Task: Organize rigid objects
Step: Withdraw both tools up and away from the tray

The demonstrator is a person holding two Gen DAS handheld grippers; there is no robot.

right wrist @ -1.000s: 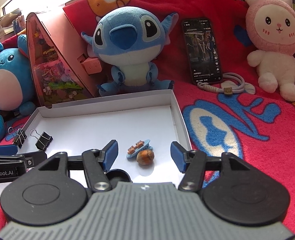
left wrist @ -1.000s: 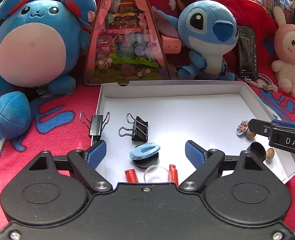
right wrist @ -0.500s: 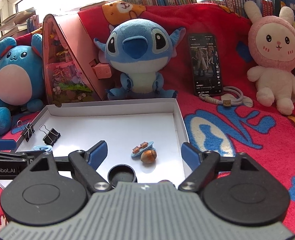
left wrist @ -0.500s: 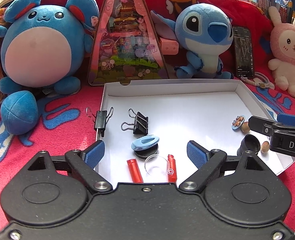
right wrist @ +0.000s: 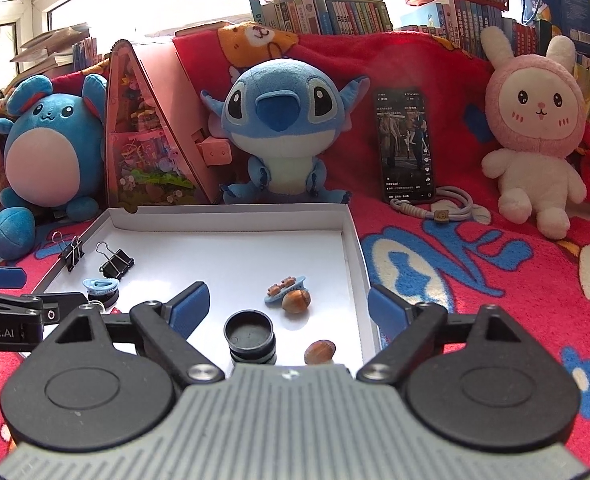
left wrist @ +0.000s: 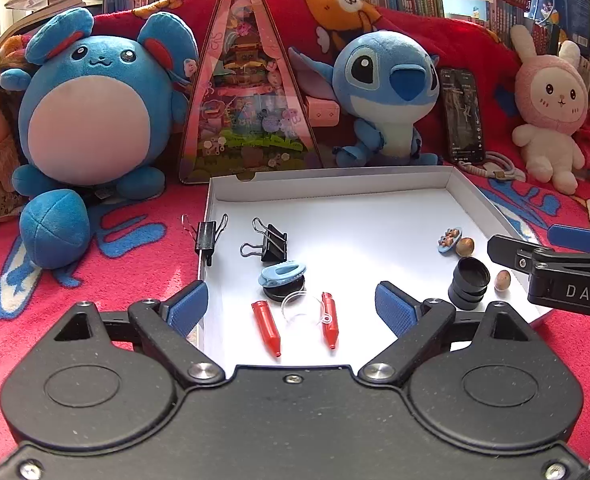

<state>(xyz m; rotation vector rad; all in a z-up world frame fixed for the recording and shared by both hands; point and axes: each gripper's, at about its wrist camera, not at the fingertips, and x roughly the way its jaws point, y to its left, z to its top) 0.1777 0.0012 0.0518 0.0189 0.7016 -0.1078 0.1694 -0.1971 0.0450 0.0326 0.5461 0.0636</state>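
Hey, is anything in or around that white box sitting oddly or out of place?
One black binder clip straddles the white box's left wall instead of lying inside like the other clip. Nothing else looks spilled or damaged.

L black two-finger gripper w/ blue pads (left wrist: 291,306) wide open, nothing held; R grey-bodied two-finger gripper w/ blue pads (right wrist: 289,307) also wide open, level

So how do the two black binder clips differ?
The left clip sits clamped on the white box's left wall, body upright, handles raised. The right clip lies loose on the box floor, tipped over, handles splayed toward the left. The right one looks a bit bigger. Both are black with silver wire handles.
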